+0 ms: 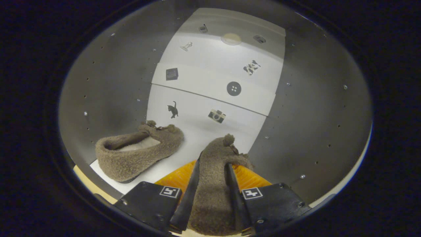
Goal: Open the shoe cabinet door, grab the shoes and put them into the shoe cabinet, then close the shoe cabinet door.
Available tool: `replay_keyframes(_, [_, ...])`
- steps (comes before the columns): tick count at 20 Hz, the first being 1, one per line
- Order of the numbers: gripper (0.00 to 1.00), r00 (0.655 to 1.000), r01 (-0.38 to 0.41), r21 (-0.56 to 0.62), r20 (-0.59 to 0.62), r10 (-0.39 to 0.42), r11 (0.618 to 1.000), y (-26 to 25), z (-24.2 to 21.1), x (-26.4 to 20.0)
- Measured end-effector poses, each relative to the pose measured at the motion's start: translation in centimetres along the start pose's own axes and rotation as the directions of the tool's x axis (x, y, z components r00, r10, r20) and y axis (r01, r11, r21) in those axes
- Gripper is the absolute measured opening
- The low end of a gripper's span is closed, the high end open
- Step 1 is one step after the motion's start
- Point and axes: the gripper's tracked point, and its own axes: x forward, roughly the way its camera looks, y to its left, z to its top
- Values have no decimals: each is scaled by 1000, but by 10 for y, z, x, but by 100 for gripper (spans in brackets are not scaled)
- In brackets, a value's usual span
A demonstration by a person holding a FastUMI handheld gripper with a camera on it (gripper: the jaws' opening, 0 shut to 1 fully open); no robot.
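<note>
The gripper (212,171) is pointed into the shoe cabinet (315,108), tilted a little downward toward its floor, and its two fingers are clamped on a brown fuzzy slipper (212,187), one finger pressing each side of the shoe. The held slipper runs lengthwise between the fingers, its toe end with a small pompom reaching just ahead of the fingertips and hanging over the white cabinet floor. Whether its sole touches the floor cannot be told.

Off to the left of the fingers and slightly ahead of them, a second matching slipper (138,153) lies on the cabinet floor near the front edge, close to the grey left wall, its opening turned upward and its toe pointing toward the middle of the compartment. The two slippers are apart, with bare floor between them.

Beyond both shoes the white back panel (204,98) rises, dotted with small stickers: a cat, a camera, a button and a dark square among them. Grey side walls with rows of small holes flank the compartment
</note>
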Motion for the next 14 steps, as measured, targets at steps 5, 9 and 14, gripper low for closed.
replay_keyframes(5, [87,998,-18,19,63,17,1000,0,20,-50])
replay_keyframes(9, [100,991,-51,52,124,44,997,1,36,-108])
replay_keyframes(14, [100,975,-78,88,216,58,993,5,55,-196])
